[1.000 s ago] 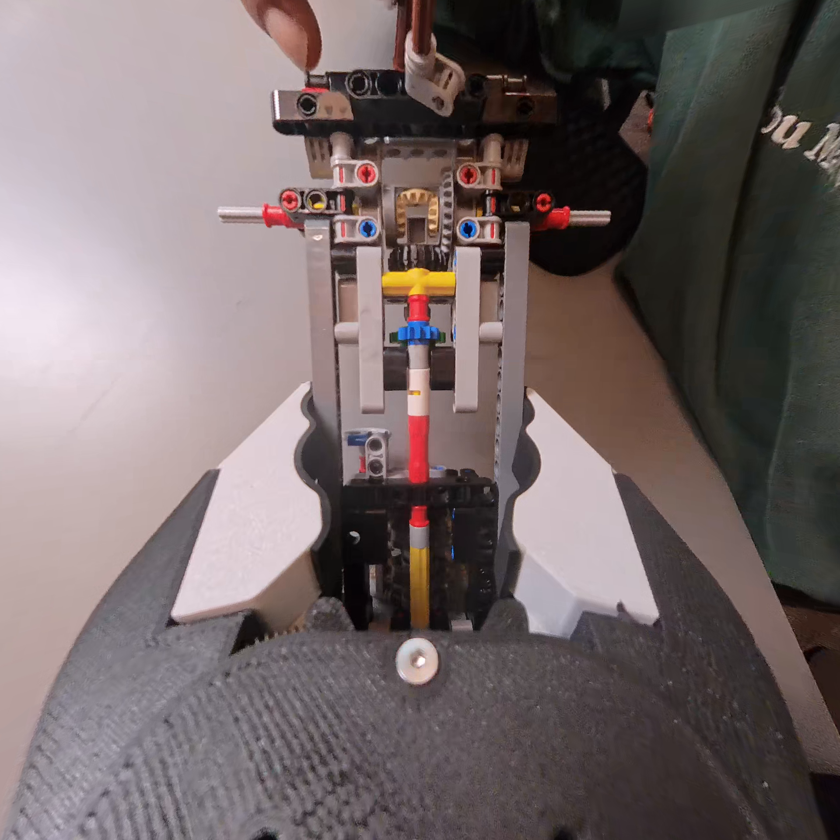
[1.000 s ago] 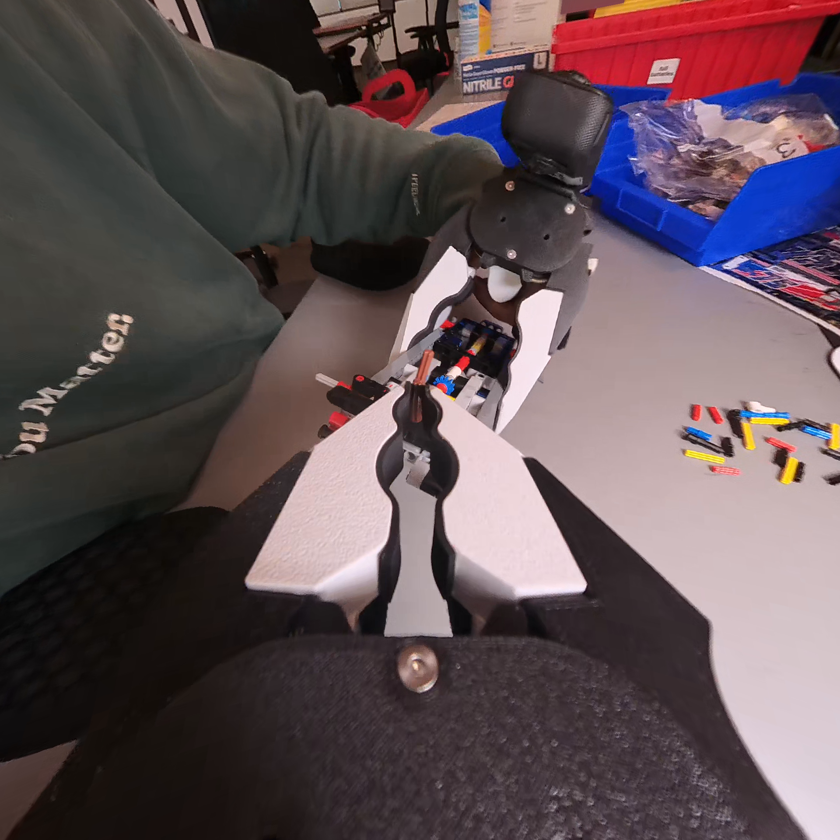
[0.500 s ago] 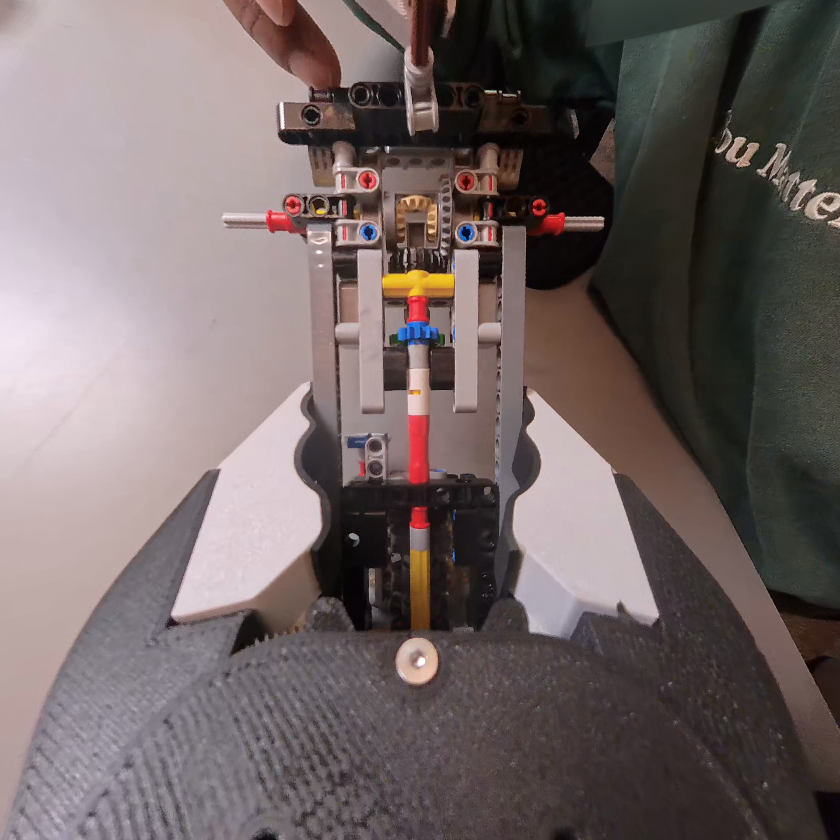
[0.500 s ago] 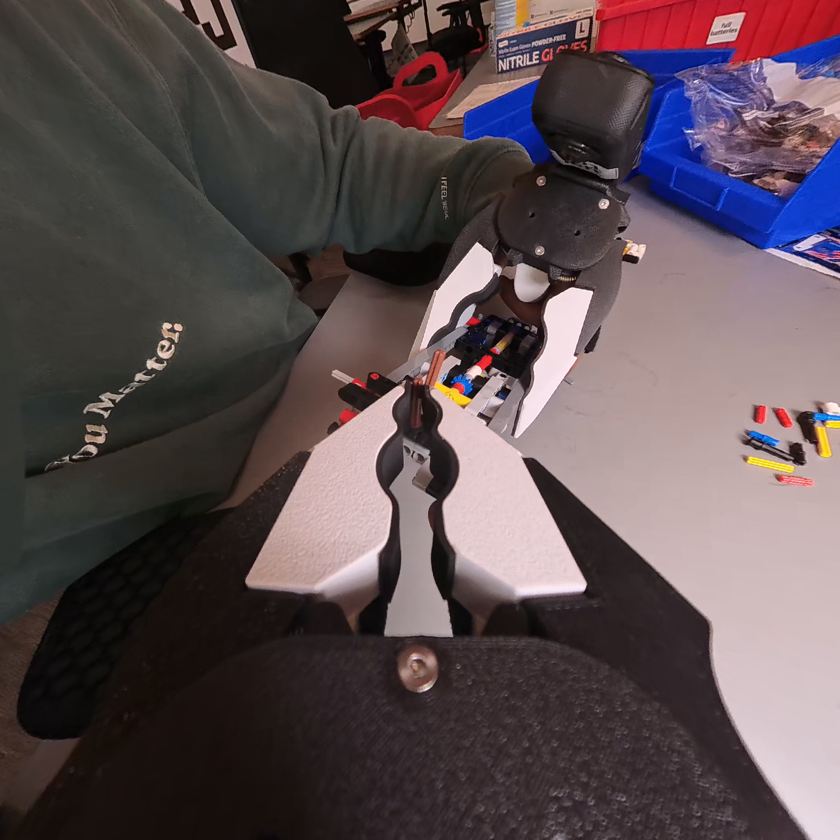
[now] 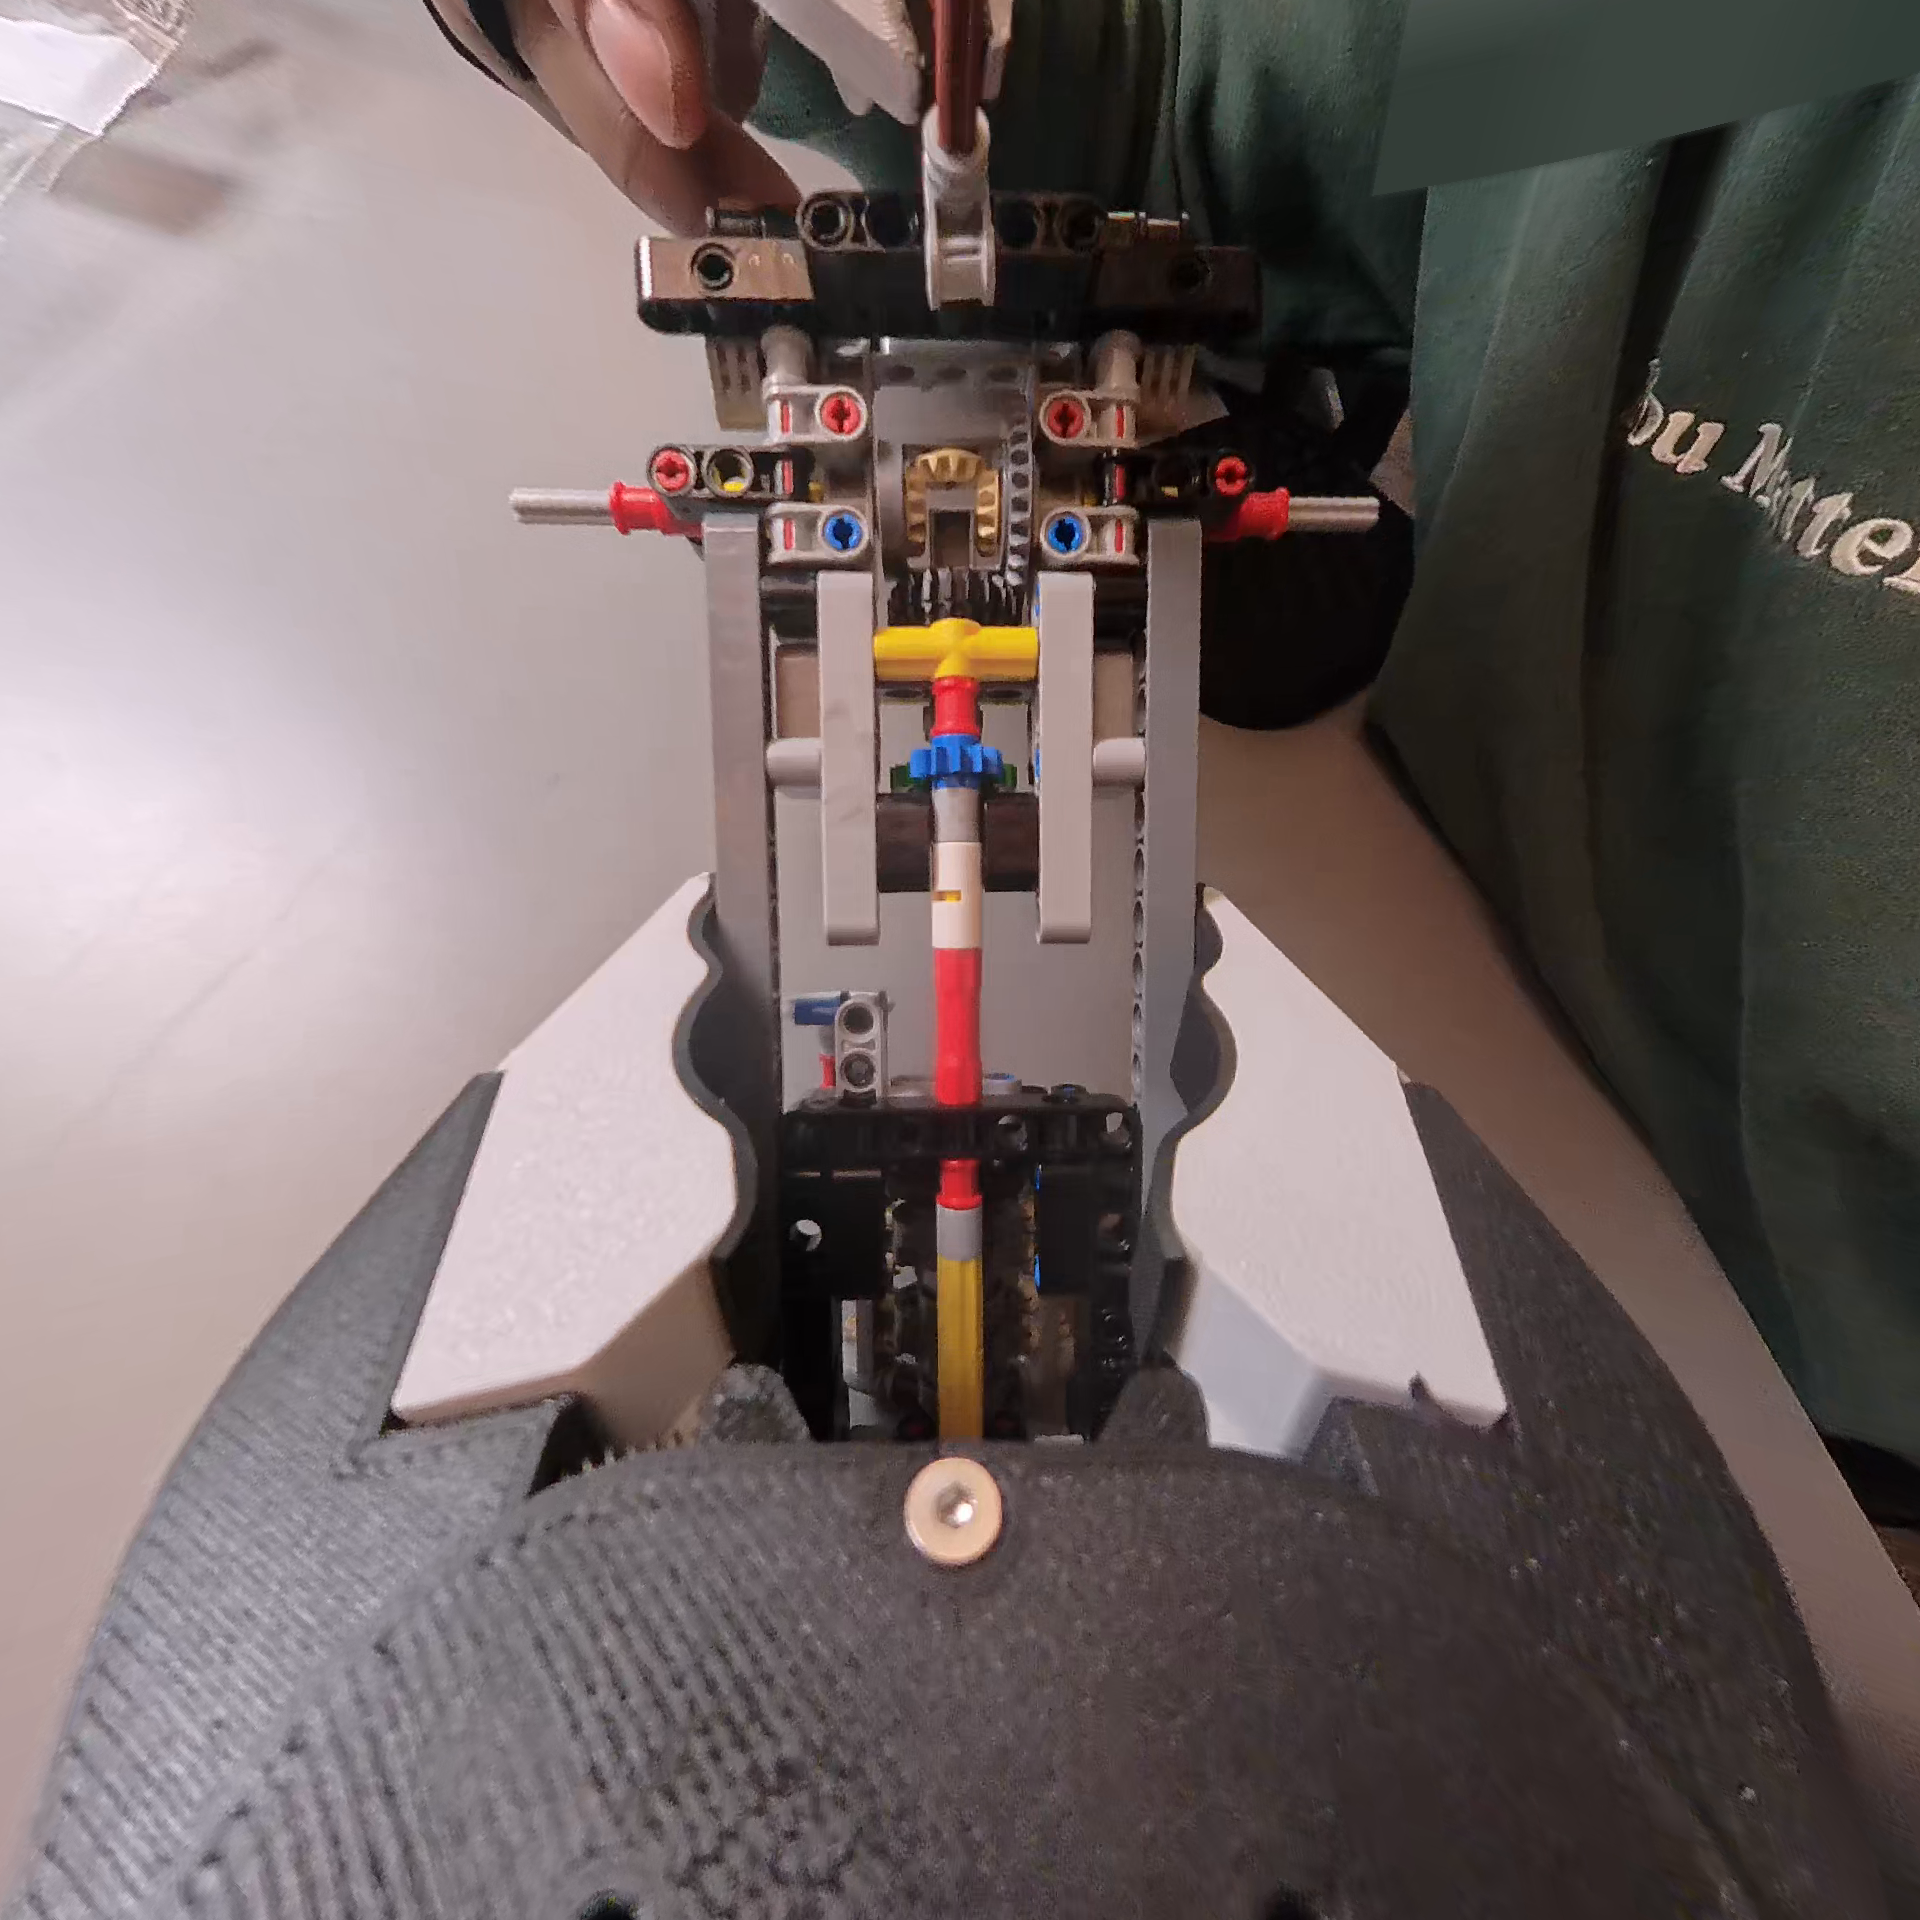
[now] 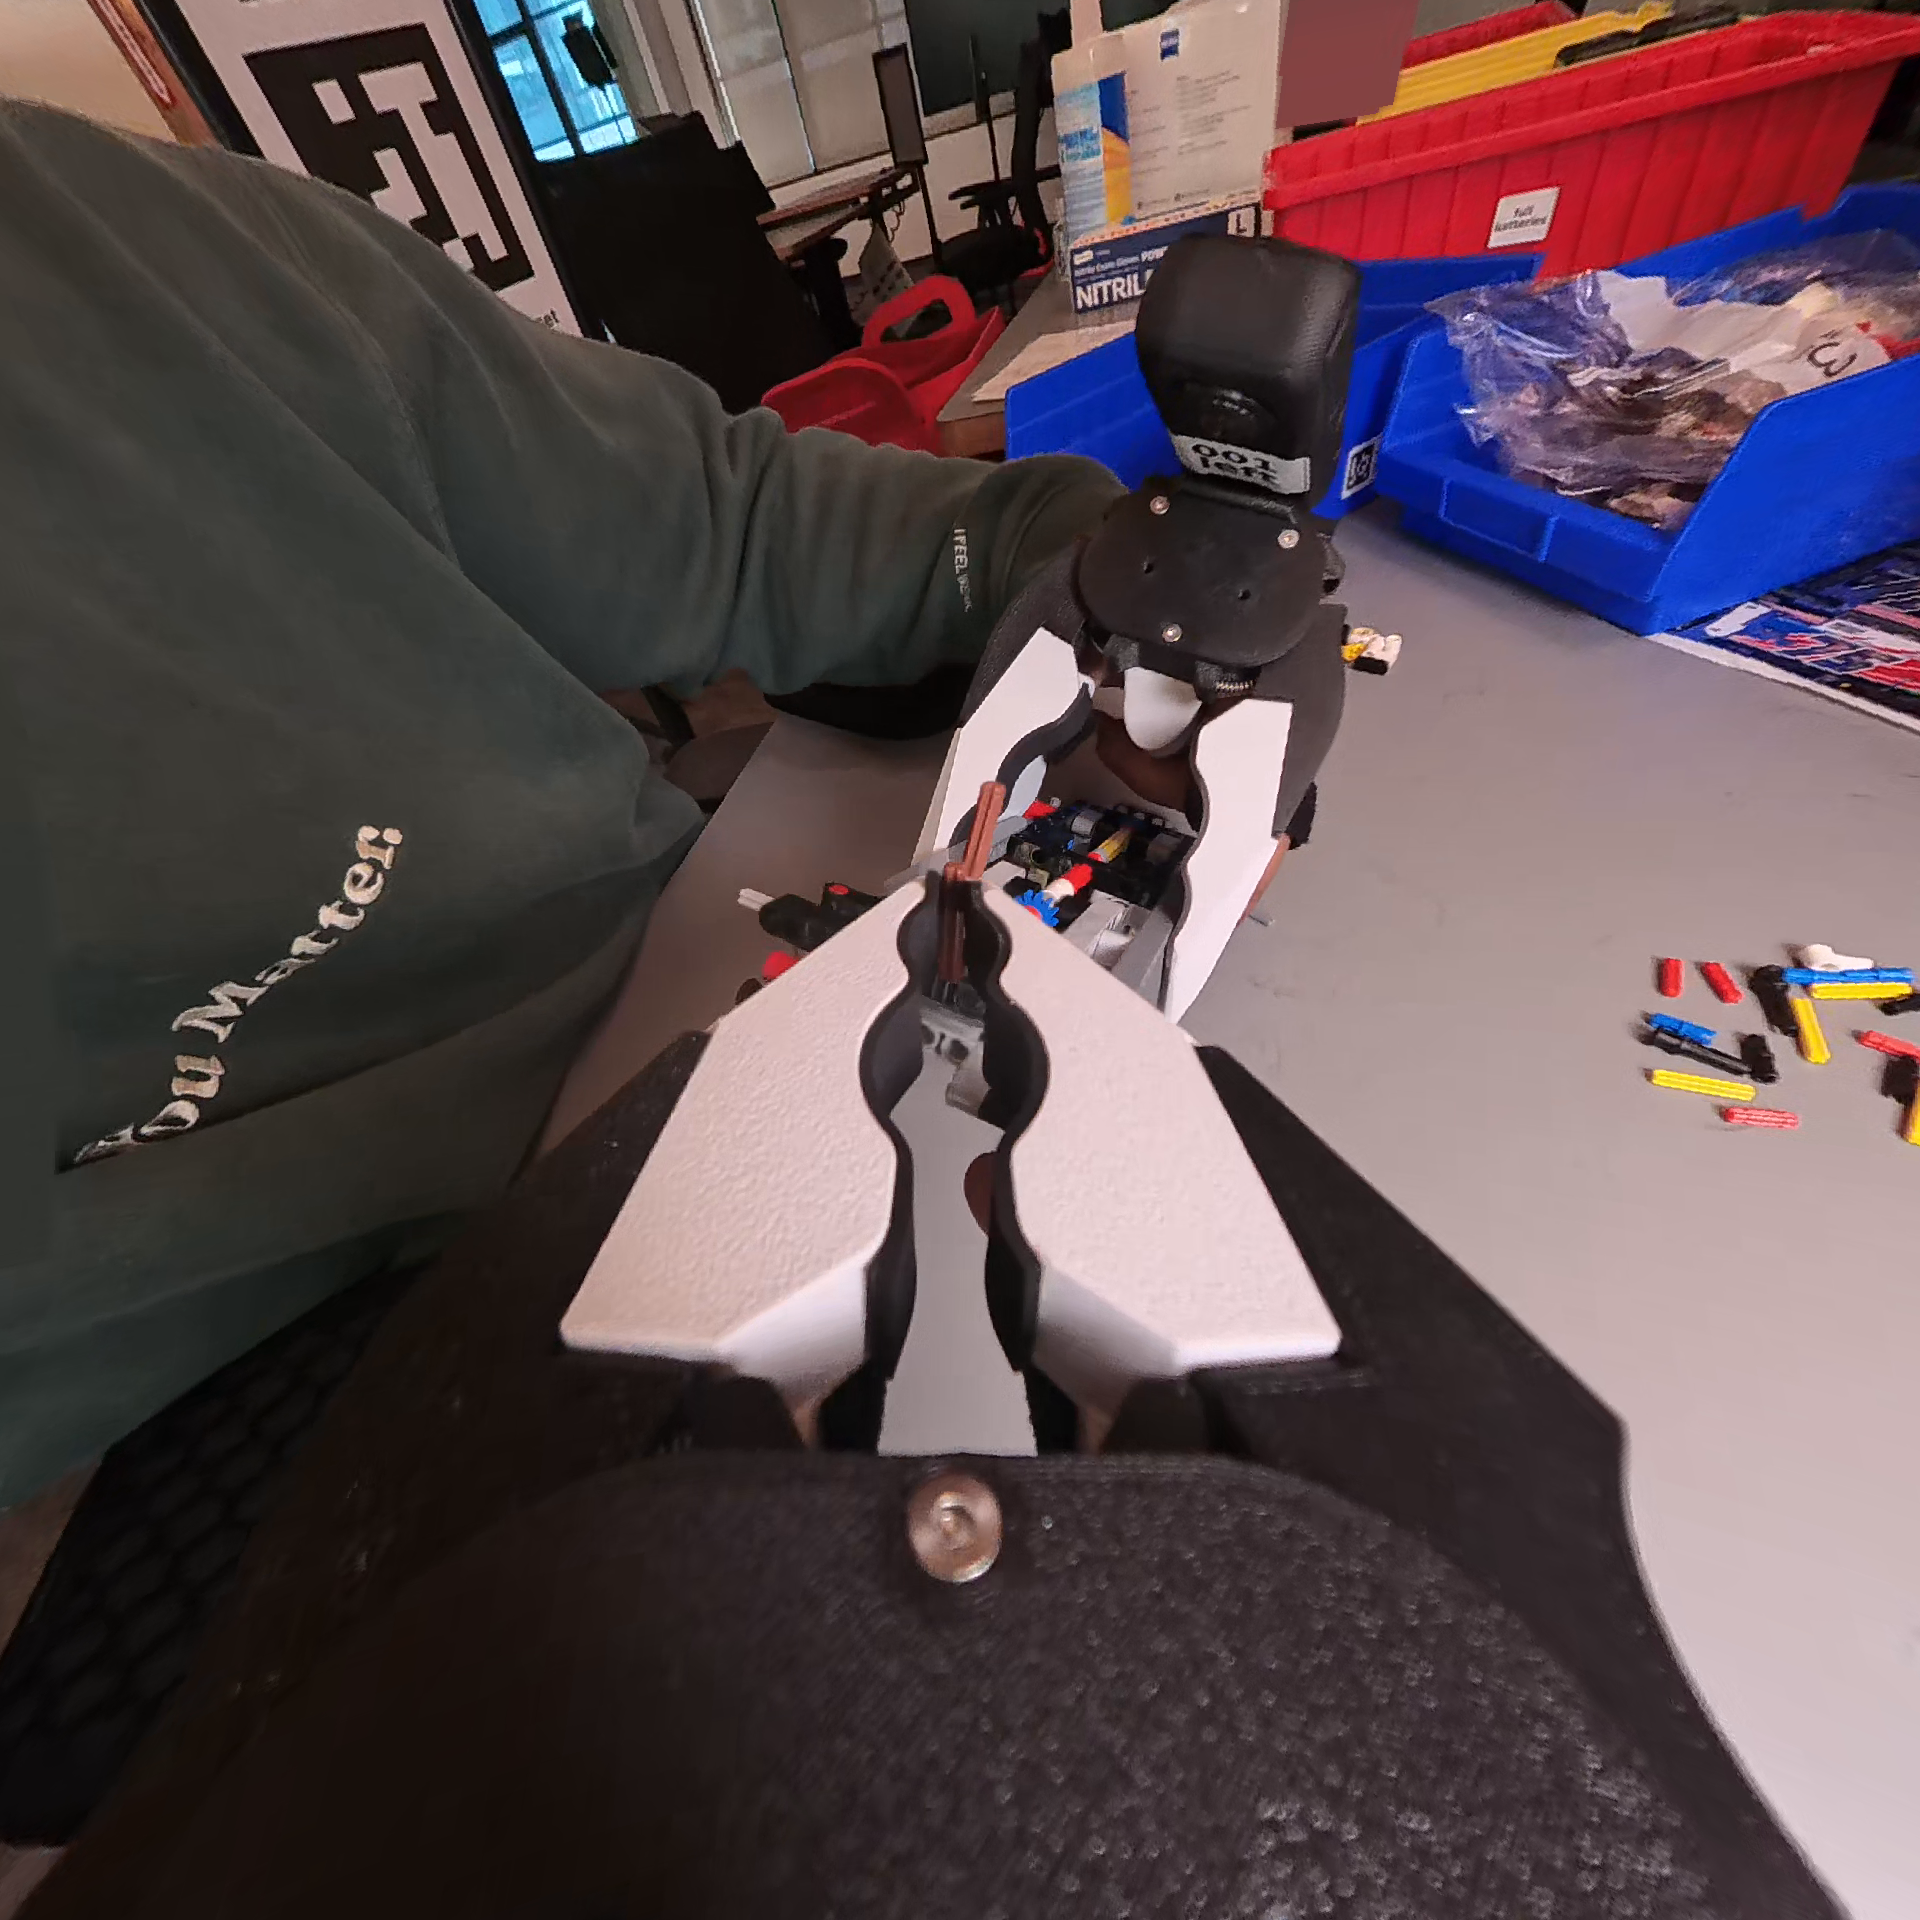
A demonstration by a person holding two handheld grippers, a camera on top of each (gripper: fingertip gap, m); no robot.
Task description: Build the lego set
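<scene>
crowding right tongs (image 6: 961,914) clamped on brown axle (image 6: 971,862), left tongs (image 5: 956,1039) clamped on lego chassis (image 5: 956,727): green sleeve (image 6: 520,540), fingertip (image 5: 665,104)

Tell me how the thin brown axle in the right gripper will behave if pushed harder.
The thin brown axle is pinched only near the right gripper tips, so it may pivot or slip. Ridged plastic probably stays stiff. Its white connector sits against the black beam and may twist sideways.

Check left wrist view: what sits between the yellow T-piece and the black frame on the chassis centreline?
A red axle, with a blue gear and a grey-white sleeve threaded along the line. Left wrist view shows it clearly.
</scene>
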